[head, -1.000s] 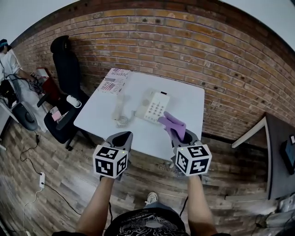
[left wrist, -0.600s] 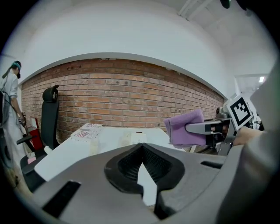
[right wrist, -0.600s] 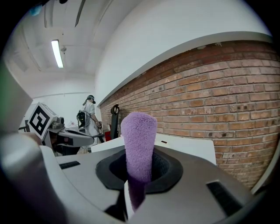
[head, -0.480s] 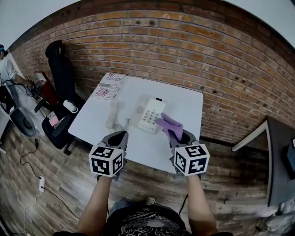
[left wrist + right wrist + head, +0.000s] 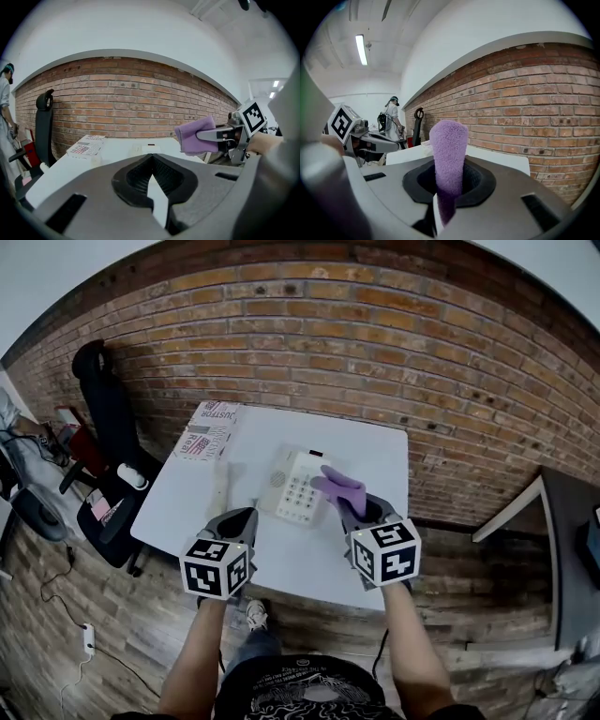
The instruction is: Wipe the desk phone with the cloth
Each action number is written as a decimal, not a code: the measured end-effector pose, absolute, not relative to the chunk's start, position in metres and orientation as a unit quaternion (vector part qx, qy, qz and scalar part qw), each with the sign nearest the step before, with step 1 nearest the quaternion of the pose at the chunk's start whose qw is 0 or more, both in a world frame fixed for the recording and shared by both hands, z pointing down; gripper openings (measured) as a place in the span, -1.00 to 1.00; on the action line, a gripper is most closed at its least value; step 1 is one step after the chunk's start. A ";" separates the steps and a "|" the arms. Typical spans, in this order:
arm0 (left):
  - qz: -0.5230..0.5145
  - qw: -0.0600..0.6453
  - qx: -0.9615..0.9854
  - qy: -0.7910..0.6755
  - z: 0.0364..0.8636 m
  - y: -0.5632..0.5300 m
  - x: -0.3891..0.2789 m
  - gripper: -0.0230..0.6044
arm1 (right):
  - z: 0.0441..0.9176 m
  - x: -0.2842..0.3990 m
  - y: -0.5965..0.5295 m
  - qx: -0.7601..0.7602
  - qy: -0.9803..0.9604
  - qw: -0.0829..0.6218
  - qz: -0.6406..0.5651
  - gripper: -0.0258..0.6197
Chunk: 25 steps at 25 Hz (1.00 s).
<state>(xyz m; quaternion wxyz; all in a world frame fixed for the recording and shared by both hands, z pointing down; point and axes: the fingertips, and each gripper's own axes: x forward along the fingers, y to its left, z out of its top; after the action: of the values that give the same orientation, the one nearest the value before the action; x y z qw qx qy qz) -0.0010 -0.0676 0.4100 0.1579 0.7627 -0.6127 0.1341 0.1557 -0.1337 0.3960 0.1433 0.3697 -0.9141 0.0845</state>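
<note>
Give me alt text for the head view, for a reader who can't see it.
The right claw grips a folded purple cloth over a white push-button desk phone on a white table against a brick wall. The left claw hangs empty near the table's front edge; a printed cardboard box sits at its far left corner.

The phone point(image 5: 296, 489) sits about mid-surface point(image 5: 367, 454), with the handset point(image 5: 222, 486) lying just to its left. A box point(image 5: 208, 418) lies at the far left corner, near the wall point(image 5: 375, 343) behind. A chair point(image 5: 105, 395) stands left of the surface. The right gripper point(image 5: 356, 507), over the phone's right edge, has the cloth point(image 5: 339, 487) between its fingers. The left gripper point(image 5: 241, 515) hangs over the near edge, to its left.
</note>
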 end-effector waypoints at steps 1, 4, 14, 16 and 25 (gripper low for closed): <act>0.136 0.157 0.766 -0.608 0.412 -0.074 -0.004 -0.91 | 0.397 0.152 -0.139 0.371 -0.913 0.147 0.082 -0.78; 0.140 0.158 0.776 -0.595 0.417 -0.094 -0.016 -0.91 | 0.400 0.141 -0.160 0.380 -0.908 0.159 0.072 -0.78; 0.152 0.174 0.804 -0.547 0.439 -0.160 -0.063 -0.91 | 0.420 0.113 -0.244 0.426 -0.873 0.231 0.047 -0.78; 0.152 0.179 0.811 -0.536 0.443 -0.170 -0.069 -0.91 | 0.424 0.108 -0.257 0.432 -0.866 0.245 0.046 -0.78; 0.147 0.190 0.841 -0.486 0.453 -0.211 -0.088 -0.91 | 0.439 0.087 -0.304 0.458 -0.825 0.330 0.012 -0.78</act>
<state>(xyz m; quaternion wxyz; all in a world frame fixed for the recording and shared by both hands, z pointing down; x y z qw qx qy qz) -0.0882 -0.2114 0.4528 0.1896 0.8407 -0.4855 0.1467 0.0872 -0.3039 0.4393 0.3300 0.4581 -0.8253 0.0116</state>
